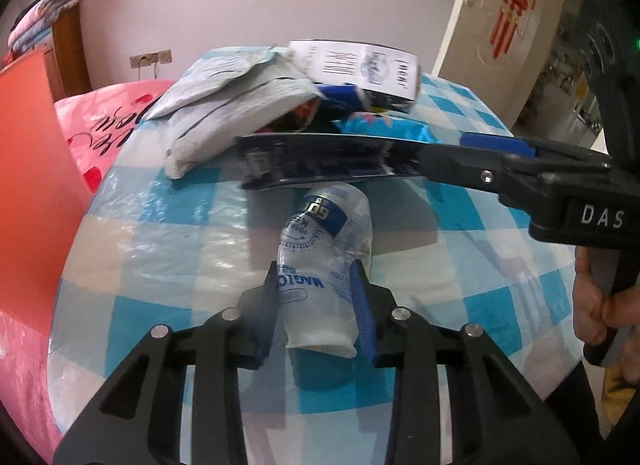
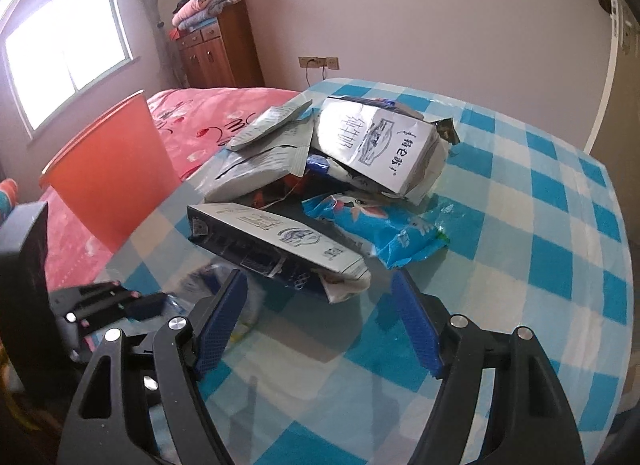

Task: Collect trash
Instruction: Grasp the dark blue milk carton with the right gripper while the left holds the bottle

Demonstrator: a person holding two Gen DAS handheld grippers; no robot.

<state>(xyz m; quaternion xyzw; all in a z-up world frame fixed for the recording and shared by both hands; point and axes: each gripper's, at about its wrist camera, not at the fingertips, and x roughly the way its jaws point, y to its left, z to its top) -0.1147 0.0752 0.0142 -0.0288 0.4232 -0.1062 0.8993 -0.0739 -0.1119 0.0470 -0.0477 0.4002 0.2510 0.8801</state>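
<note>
a table [image 2: 540, 225] under a blue-and-white checked cloth filled the frame's centre. on it lay a clear plastic bottle [image 1: 324, 265], grey mailer bags [image 2: 256, 169], a blue snack wrapper [image 2: 384, 233] and flattened cartons [image 2: 380, 145].

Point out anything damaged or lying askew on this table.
The flattened dark carton has a torn, crumpled end and hangs tilted above the table. The clear plastic cup lies on its side between the left claw fingers. The milk carton leans askew on the pile.

Left tongs [image 1: 316, 297] closed; right tongs [image 2: 320, 321] spread wide.
</note>
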